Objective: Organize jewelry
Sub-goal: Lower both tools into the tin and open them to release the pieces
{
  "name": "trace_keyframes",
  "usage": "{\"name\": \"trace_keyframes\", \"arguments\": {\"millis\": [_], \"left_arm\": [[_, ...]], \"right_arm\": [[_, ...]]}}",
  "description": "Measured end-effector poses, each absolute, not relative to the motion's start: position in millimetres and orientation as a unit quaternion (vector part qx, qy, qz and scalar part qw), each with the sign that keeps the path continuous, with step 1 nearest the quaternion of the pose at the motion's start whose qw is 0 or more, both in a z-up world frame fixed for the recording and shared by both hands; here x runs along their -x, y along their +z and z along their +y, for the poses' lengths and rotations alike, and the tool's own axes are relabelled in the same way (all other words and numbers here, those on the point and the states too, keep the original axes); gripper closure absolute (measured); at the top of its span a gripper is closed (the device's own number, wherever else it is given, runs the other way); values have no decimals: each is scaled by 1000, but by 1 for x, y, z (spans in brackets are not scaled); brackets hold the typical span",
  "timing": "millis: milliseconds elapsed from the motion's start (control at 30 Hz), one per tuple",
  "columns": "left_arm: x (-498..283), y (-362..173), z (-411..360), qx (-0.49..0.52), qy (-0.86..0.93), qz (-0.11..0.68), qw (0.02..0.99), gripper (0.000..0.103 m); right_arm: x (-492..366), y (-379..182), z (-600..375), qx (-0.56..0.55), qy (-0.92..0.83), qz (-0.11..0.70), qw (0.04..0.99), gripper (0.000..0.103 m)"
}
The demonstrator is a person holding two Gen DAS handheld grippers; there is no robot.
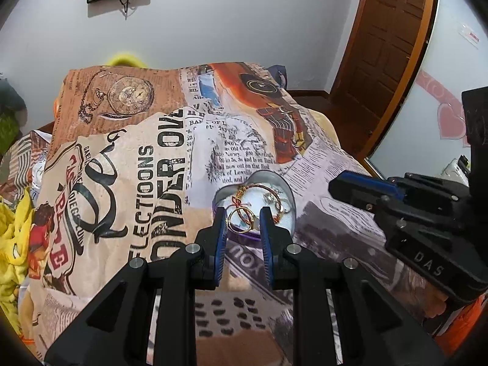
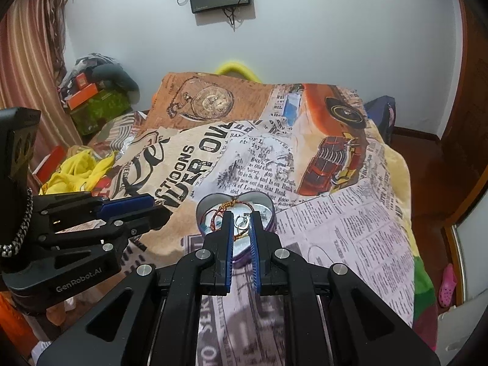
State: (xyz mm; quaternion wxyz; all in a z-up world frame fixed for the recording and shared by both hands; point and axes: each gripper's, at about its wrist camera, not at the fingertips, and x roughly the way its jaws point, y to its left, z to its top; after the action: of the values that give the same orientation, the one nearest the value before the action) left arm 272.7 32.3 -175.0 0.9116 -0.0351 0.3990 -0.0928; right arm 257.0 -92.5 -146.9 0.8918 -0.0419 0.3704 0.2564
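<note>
- Right now both grippers are hovering over the heart-shaped tin, which is sitting on the newspaper-print blanket covering the bed.
- Jewelry is lying inside the tin: gold bangles, a red cord piece and a small silver ring.
- Left gripper is standing narrowly parted just in front of the tin, with the bangles showing in the gap; nothing looks pinched, so I am reading it as released.
- Right gripper is looking clenched and empty, just short of the tin's near wall.
- Both are pointing steeply down toward the tin, side by side, one from each side of it.
- Likely step: reaching into the tin for one piece.
- Doing it well is meaning opening wider first, dropping onto a single bangle edge, avoiding the tangled cord, and keeping the light tin from sliding on the soft blanket.
</note>
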Motion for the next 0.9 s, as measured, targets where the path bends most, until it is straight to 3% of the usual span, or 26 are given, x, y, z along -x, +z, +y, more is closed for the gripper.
{"name": "trace_keyframes", "arguments": {"millis": [900], "left_arm": [[-334,-212,37,75,-126,445,883,83]], "right_arm": [[-299,-198,-69,55,271,436,856,94]]}}
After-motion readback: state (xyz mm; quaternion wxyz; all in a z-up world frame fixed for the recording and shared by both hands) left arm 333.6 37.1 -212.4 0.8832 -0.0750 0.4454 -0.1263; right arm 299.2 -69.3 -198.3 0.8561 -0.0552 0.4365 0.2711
